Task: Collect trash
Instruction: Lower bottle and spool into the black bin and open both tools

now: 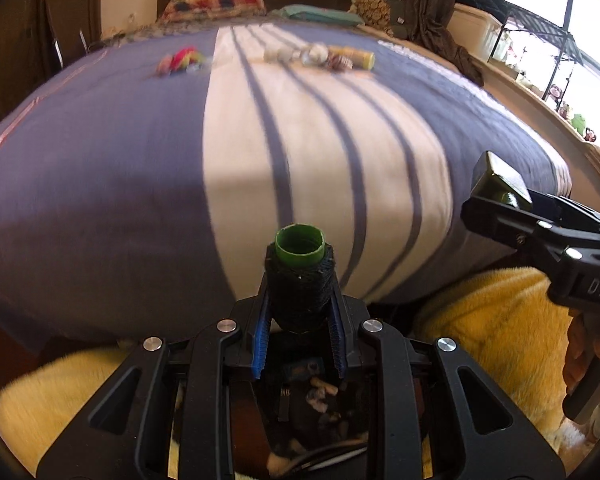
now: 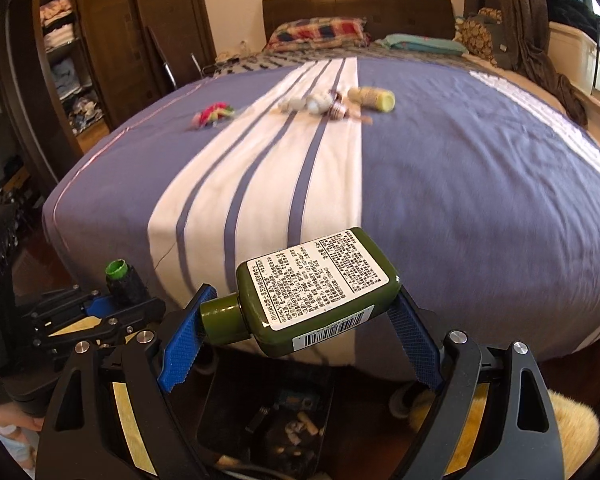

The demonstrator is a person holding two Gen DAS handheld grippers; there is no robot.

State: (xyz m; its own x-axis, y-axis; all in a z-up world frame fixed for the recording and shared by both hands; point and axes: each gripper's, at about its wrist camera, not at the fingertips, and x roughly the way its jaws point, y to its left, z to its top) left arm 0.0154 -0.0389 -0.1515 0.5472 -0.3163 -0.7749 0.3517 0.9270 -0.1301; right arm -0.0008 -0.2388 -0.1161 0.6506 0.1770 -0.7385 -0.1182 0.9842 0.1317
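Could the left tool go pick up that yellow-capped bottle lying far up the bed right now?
Probably not yet. The left tool is shut on a green cap, so its fingers are occupied. The yellow-capped bottle lies far up the bed, though nothing blocks the way.

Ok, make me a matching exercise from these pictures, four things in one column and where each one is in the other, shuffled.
Things:
1. thread spool
2. green bottle
3. pink wrapper
4. checked pillow

Places:
A. at the head of the bed
B. between the right gripper's pads
C. clamped in the left gripper
D. lying on the blue part of the bedspread

Pairs: 1-C, 2-B, 3-D, 4-A
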